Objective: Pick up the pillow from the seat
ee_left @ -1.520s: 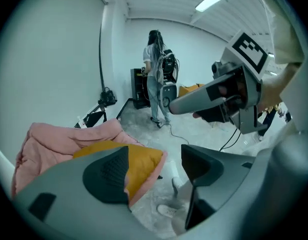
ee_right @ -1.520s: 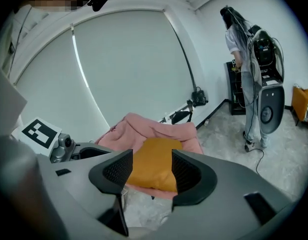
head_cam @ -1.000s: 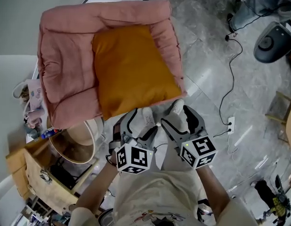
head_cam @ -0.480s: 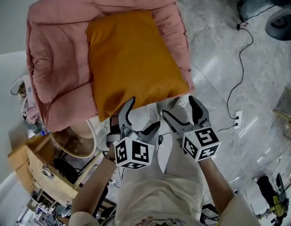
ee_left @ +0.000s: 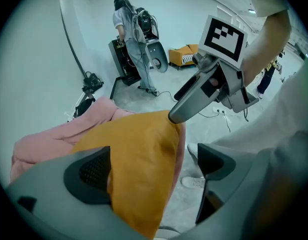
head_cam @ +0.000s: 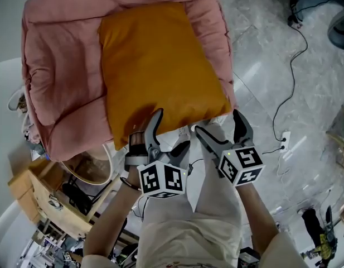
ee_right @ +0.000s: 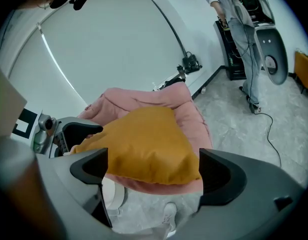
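on the pink padded fabric seat [head_cam: 60, 77] lay the orange square fabric pillow [head_cam: 155, 66], reaching the seat's front rim. just beside that near edge, the left gripper [head_cam: 172, 130] and right gripper [head_cam: 218, 123] were spreading their jaws wide, pinching nothing.

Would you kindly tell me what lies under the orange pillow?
The orange pillow rests on the pink padded seat, whose raised sides show beside it. The seat surface directly beneath is covered.
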`<control>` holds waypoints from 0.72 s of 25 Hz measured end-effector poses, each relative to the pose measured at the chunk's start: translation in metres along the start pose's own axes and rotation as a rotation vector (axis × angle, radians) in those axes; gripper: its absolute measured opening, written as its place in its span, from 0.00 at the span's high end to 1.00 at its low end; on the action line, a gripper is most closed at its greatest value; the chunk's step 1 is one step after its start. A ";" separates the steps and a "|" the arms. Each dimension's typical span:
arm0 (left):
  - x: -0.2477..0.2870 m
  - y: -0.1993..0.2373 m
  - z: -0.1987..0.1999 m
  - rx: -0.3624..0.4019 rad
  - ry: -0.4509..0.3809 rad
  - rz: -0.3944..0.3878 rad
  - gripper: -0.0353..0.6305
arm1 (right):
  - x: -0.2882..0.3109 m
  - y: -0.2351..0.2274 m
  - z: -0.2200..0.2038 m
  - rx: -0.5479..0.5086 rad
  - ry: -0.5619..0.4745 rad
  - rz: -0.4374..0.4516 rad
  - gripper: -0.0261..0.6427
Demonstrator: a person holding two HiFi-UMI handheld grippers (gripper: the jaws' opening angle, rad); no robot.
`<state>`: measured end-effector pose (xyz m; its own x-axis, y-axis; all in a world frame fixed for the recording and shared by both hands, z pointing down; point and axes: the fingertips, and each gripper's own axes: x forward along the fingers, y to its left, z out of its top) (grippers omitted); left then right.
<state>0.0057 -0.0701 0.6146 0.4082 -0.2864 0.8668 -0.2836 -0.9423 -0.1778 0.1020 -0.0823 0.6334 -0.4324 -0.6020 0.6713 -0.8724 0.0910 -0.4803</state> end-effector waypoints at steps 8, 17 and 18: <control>0.022 0.009 -0.020 -0.018 0.062 -0.018 0.14 | 0.028 -0.007 -0.018 0.027 0.052 0.019 0.11; 0.032 0.008 -0.033 -0.029 0.050 -0.036 0.14 | 0.066 0.014 -0.026 0.046 0.066 0.128 0.09; 0.032 0.009 -0.033 -0.045 0.048 -0.040 0.14 | 0.069 0.021 -0.026 0.043 0.067 0.151 0.09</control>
<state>-0.0126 -0.0818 0.6562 0.3783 -0.2391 0.8943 -0.3067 -0.9439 -0.1226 0.0481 -0.1017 0.6844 -0.5731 -0.5299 0.6251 -0.7864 0.1412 -0.6013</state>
